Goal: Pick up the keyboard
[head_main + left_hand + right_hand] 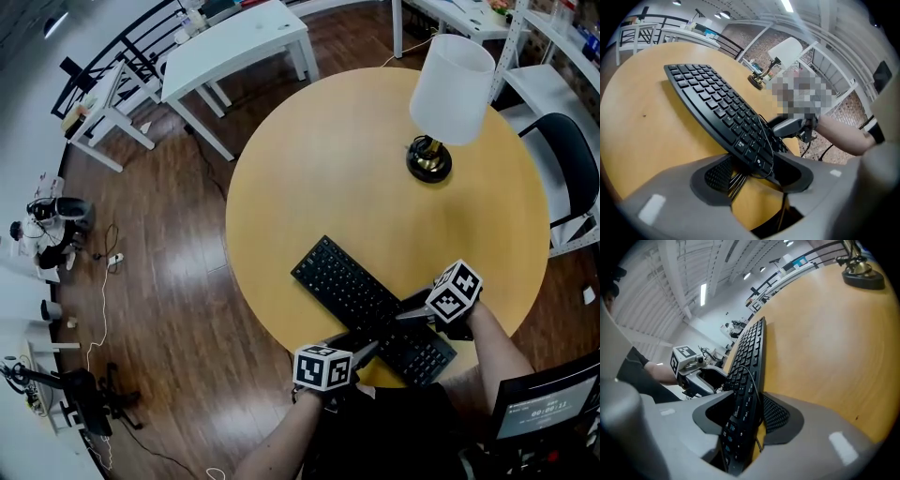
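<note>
A black keyboard (pixel 366 305) lies slantwise on the round wooden table (pixel 319 169), its near end by the table's front edge. My left gripper (pixel 372 349) reaches in from the front left and my right gripper (pixel 405 315) from the right. In the left gripper view the keyboard's end (pixel 717 108) and its cable sit between the jaws of my left gripper (pixel 754 173), with a dark gap on the key side. In the right gripper view the keyboard (pixel 747 366) stands edge-on in my right gripper (pixel 745 423), its underside against the ribbed right pad (pixel 776 416).
A lamp (pixel 441 103) with a white shade and dark base stands at the table's far right. White tables (pixel 234 47) stand beyond on the wooden floor, a black chair (pixel 567 155) at the right, a small screen (pixel 544 408) at the lower right.
</note>
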Demonstrator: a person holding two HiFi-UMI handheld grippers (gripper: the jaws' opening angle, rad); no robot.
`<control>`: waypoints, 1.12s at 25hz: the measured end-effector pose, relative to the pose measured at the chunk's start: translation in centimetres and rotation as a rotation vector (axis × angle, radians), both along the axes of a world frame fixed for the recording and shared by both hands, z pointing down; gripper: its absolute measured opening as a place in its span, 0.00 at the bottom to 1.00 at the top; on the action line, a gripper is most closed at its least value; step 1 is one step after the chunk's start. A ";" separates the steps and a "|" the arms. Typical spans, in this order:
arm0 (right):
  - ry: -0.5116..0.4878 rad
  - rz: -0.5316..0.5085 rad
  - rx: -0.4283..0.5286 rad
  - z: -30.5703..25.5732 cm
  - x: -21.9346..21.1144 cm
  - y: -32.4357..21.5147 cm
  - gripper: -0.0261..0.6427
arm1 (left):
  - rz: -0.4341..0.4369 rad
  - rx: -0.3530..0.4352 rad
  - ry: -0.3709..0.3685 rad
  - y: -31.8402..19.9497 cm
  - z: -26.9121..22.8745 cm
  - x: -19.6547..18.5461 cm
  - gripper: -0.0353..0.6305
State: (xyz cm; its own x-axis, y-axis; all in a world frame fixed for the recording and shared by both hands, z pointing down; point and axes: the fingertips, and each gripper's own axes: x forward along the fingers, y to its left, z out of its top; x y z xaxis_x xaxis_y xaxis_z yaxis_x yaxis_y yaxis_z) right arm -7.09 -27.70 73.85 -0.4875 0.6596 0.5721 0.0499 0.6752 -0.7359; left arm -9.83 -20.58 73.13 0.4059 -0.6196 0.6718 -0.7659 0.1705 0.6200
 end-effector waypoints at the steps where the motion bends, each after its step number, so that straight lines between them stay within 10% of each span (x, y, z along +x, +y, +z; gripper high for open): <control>1: 0.012 -0.006 0.009 0.2 0.0 -0.1 0.28 | -0.005 -0.003 0.007 0.0 0.1 -0.1 0.45; 18: 0.158 0.008 -0.188 0.4 -0.7 0.6 0.21 | -0.079 -0.024 0.076 0.6 0.8 -3.0 0.28; 28: 0.054 0.100 -0.179 -0.2 -1.1 0.2 0.20 | -0.127 0.083 0.072 0.0 -0.5 -3.6 0.26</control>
